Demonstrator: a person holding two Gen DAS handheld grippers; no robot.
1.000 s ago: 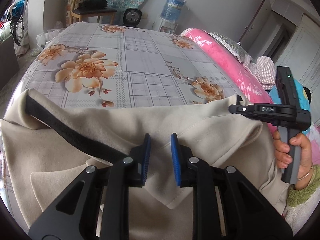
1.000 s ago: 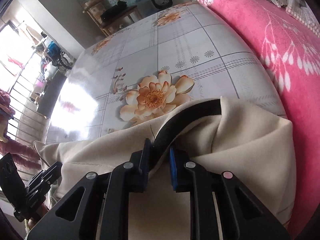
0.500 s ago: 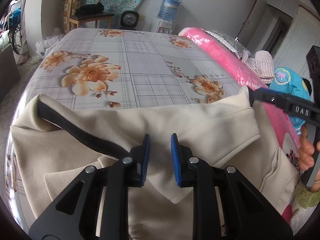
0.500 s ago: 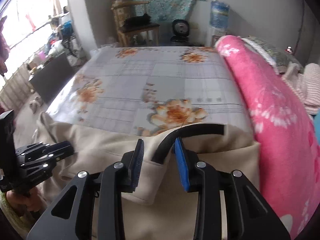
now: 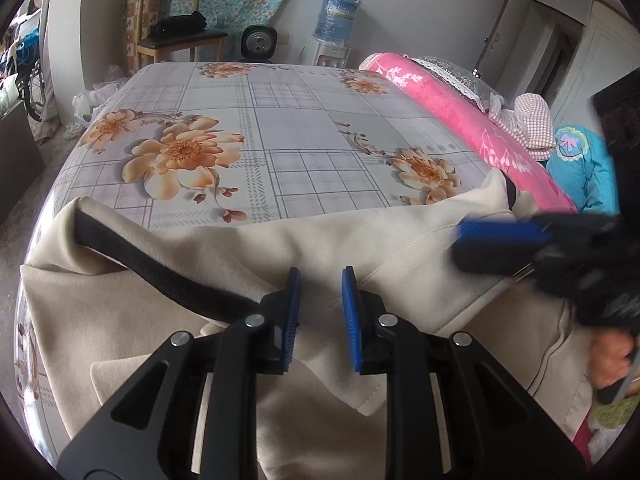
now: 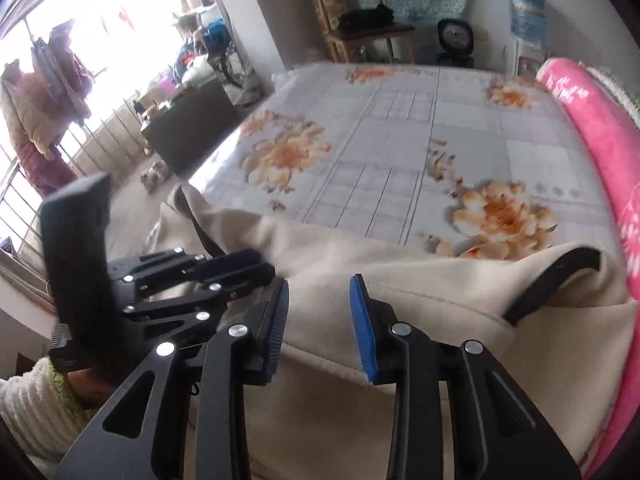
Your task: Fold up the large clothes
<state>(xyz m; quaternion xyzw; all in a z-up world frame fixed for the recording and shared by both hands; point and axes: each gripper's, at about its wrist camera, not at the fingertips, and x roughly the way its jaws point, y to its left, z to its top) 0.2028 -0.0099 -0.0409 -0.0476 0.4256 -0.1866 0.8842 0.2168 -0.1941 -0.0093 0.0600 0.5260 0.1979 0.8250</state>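
Observation:
A beige garment (image 5: 120, 320) with a black trim band (image 5: 160, 276) lies spread across the near end of the bed. My left gripper (image 5: 318, 276) stands just over its middle, jaws a little apart, with only the cloth's surface showing in the gap. In the right wrist view the same garment (image 6: 440, 300) fills the foreground, and its black trim (image 6: 552, 284) curls at the right corner. My right gripper (image 6: 320, 282) is open over a folded edge, nothing pinched. The right gripper (image 5: 460, 246) is blurred at the right; the left gripper (image 6: 260, 264) lies at the left.
The floral checked bed sheet (image 5: 300, 140) stretches away beyond the garment. A rolled pink blanket (image 5: 460, 120) runs along the right side, with a blue item (image 5: 580, 168) behind it. A chair (image 5: 180, 36), a fan (image 5: 260, 42) and a water dispenser (image 5: 334, 28) stand past the bed's far end.
My right gripper let go of the black trim at the garment's right corner, opened, and swung left toward the middle. That corner has dropped flat. The left gripper has stayed put.

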